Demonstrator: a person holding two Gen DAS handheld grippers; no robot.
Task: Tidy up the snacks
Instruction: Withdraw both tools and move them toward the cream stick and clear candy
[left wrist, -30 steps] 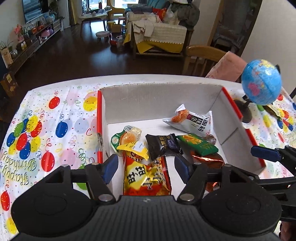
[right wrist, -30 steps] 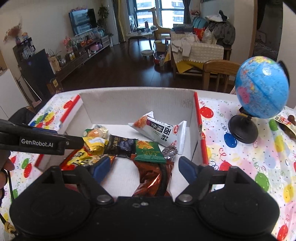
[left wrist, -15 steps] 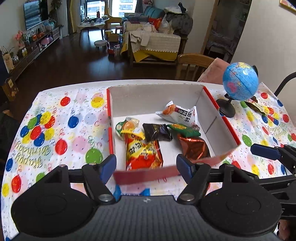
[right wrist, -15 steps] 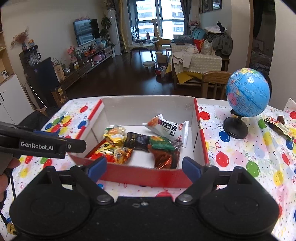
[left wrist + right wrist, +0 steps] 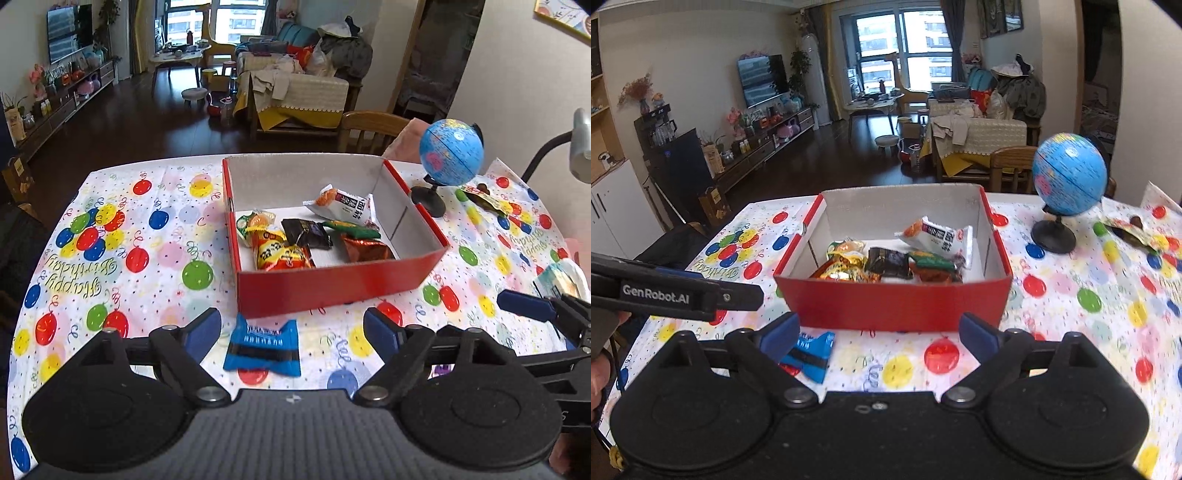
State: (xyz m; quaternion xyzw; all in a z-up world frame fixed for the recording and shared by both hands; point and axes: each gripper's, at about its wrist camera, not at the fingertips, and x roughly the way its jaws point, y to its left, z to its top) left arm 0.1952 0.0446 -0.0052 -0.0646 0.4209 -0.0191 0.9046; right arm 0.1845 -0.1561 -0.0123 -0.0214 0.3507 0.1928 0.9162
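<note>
A red cardboard box (image 5: 332, 291) with a white inside stood on a table covered by a balloon-print birthday cloth (image 5: 122, 243). Every place below is given relative to that box.

Inside it lay a loose cluster of snack packets: a white packet (image 5: 341, 205) toward the far right corner, a black packet (image 5: 306, 233) in the middle, a green packet (image 5: 354, 229) just right of the black one, a brown foil packet (image 5: 365, 248) toward the near right, a yellow-and-red packet (image 5: 280, 254) against the near wall on the left, and a small orange-and-green sweet (image 5: 255, 220) beyond that.

Outside the box, just in front of its near wall toward the left corner, a blue snack packet (image 5: 263, 349) lay flat on the cloth, apart from the box.

The left gripper (image 5: 291, 330) hung in front of the box above the blue packet, its jaws spreading apart and gripping nothing; the packet lay below the gap, untouched. The right gripper (image 5: 879, 334) hung in front of the near wall, jaws likewise widening and empty.

A small blue globe (image 5: 1069, 175) on a black stand stood on the cloth beyond the box's right wall. A further wrapper (image 5: 484, 197) lay further right of the globe.
</note>
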